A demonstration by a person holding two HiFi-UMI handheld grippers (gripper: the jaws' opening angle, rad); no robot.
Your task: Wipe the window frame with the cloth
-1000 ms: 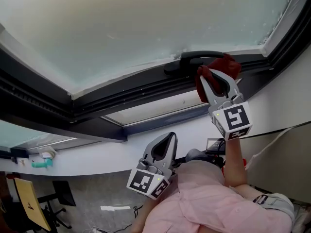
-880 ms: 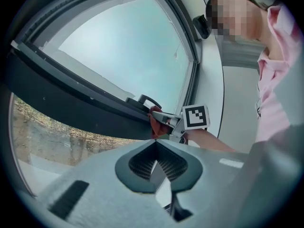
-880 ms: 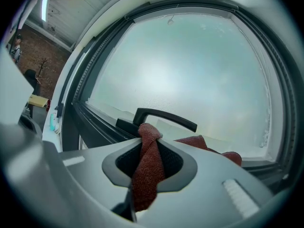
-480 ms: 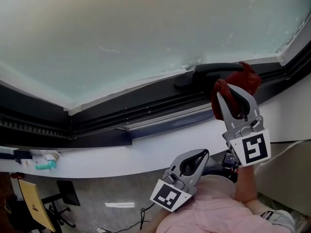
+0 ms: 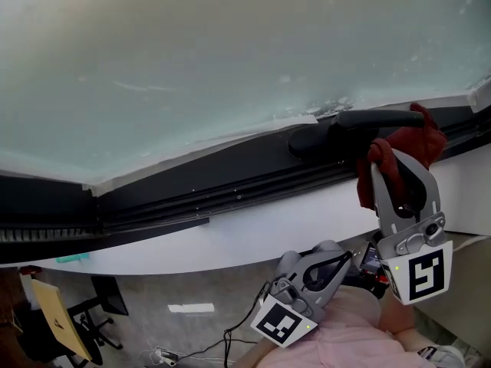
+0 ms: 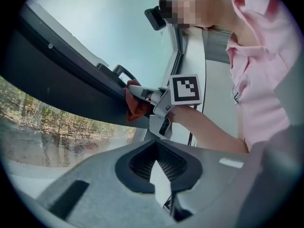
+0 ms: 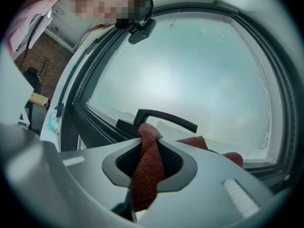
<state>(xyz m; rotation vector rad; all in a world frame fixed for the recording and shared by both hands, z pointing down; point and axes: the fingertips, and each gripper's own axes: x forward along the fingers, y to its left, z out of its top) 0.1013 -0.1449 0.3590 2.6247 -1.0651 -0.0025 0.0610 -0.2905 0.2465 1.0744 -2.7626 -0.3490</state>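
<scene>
Frosted glass point(image 5: 230, 44) and dark window frame point(image 5: 230, 179) lie just ahead of the right gripper point(image 5: 387, 171), which pinches a bunched red cloth point(image 5: 410, 140); left gripper point(image 5: 344, 256) pressed together, empty.

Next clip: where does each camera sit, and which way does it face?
Head view: on the person's head, facing the window frame; left claw, right claw and pink shirt show.
Left gripper view: on the shut, empty left claw, facing the right claw and forearm.
Right gripper view: on the right claw, shut on the cloth, facing the handle.
Shared: all see the cloth.
</scene>
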